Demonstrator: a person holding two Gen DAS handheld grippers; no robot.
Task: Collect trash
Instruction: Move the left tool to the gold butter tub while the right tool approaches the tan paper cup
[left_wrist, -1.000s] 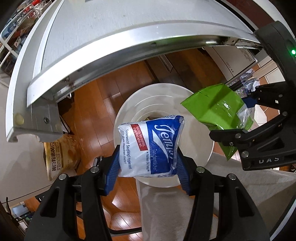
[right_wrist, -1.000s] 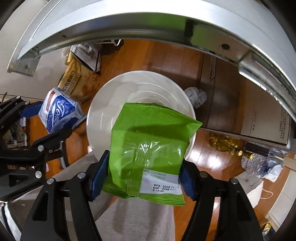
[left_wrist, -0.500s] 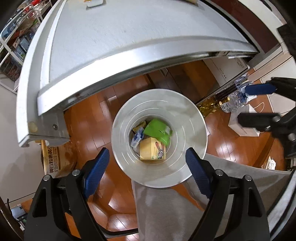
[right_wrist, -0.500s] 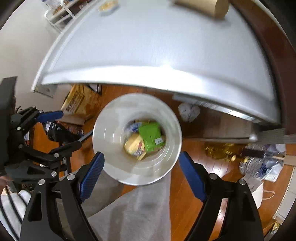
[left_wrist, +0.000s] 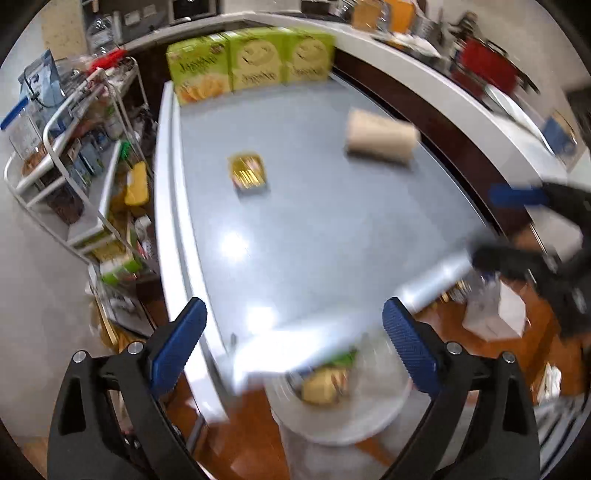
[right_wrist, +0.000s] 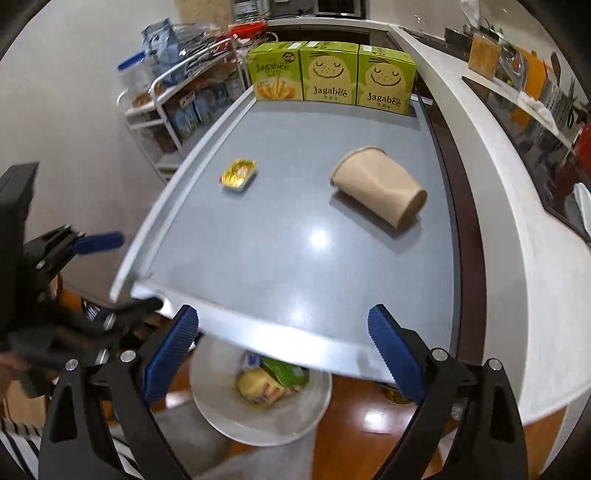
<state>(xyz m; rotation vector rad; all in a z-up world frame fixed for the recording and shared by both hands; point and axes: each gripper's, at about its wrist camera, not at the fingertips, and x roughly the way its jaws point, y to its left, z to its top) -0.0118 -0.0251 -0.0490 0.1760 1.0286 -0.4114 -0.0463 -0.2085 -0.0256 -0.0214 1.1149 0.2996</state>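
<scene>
A tan paper cup (right_wrist: 378, 190) lies on its side on the grey table (right_wrist: 295, 258); it also shows in the left wrist view (left_wrist: 382, 138). A small gold foil tray (right_wrist: 239, 174) sits to its left, also in the left wrist view (left_wrist: 248, 174). A white trash bin (right_wrist: 258, 421) stands on the floor below the table's near edge, holding a green packet (right_wrist: 286, 369) and yellow trash; the left wrist view (left_wrist: 343, 424) shows it blurred. My left gripper (left_wrist: 293, 347) and right gripper (right_wrist: 282, 347) are both open and empty above the bin.
Three green Jagabee boxes (right_wrist: 330, 77) stand along the table's far edge. A white wire rack (right_wrist: 173, 110) with packets is left of the table. A white counter (right_wrist: 498, 184) runs along the right. The floor is brown wood (right_wrist: 369, 417).
Both grippers let go of the tissue pack and the green packet, which dropped into the bin. Both then tilted up from the bin toward the table top.
</scene>
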